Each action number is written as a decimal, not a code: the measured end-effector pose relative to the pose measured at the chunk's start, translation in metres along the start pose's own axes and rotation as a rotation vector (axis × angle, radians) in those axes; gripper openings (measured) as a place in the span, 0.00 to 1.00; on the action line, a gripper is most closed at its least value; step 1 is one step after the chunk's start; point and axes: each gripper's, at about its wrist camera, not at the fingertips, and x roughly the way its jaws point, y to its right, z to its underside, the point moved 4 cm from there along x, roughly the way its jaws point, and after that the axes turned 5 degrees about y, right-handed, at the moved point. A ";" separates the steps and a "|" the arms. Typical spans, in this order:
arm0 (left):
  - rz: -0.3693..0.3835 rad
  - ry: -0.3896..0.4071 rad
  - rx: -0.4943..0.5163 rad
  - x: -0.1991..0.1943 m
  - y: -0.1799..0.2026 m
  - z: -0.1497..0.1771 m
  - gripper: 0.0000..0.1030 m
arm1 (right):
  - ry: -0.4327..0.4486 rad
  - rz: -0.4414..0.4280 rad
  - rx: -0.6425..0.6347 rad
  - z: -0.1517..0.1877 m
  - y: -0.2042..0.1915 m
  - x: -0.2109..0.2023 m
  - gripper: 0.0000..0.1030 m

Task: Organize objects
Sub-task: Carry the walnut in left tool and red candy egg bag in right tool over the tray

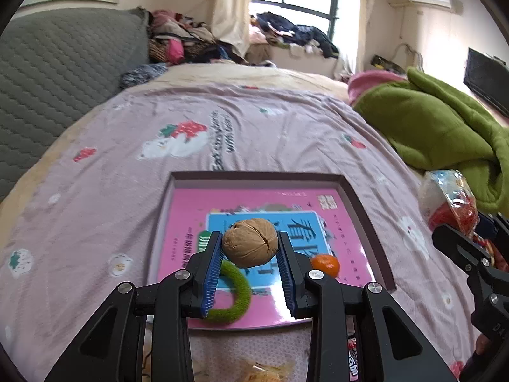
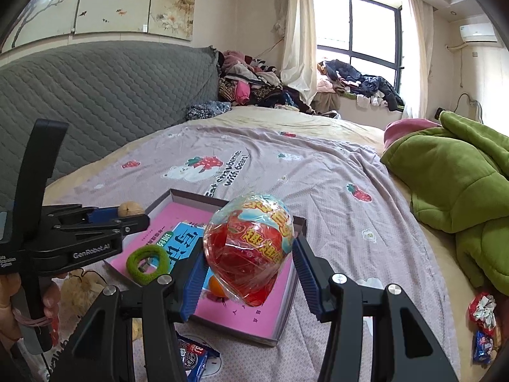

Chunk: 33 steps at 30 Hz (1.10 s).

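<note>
Left wrist view shows the left gripper (image 1: 249, 248) pinching a walnut (image 1: 249, 247) between its blue pads, held above a shallow open box (image 1: 366, 213) whose floor is a pink printed sheet with a blue panel of Chinese characters. Inside the box lie a green fuzzy ring (image 1: 237, 299), partly hidden behind the left finger, and a small orange fruit (image 1: 326, 265) just beside the right finger. The box rests on a mauve bedsheet (image 1: 111, 191) printed with strawberries and bears. Right wrist view shows the right gripper (image 2: 248, 264) clamped on an egg-shaped toy wrapped in crinkled clear plastic (image 2: 249, 248), red below and pale blue above, hanging over the near part of the same box (image 2: 286, 315); the ring (image 2: 148, 264) and the orange fruit (image 2: 216, 288) sit below it on the pink floor. At the left of that view the other gripper (image 2: 132, 211) carries the walnut (image 2: 130, 208), with a hand (image 2: 19, 305) on its grip. A green blanket (image 2: 461, 184) is heaped at the right, and snack packets (image 2: 192, 358) lie on the sheet near the box.
</note>
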 end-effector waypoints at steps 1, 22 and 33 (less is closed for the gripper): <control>0.006 -0.004 0.000 0.004 0.001 0.001 0.34 | -0.006 0.002 -0.004 0.001 0.000 0.002 0.52; 0.014 -0.180 0.059 0.067 0.030 0.033 0.34 | -0.161 0.023 -0.050 0.041 -0.007 0.048 0.52; -0.007 -0.302 0.094 0.097 0.033 0.057 0.34 | -0.221 0.033 -0.066 0.059 -0.005 0.069 0.52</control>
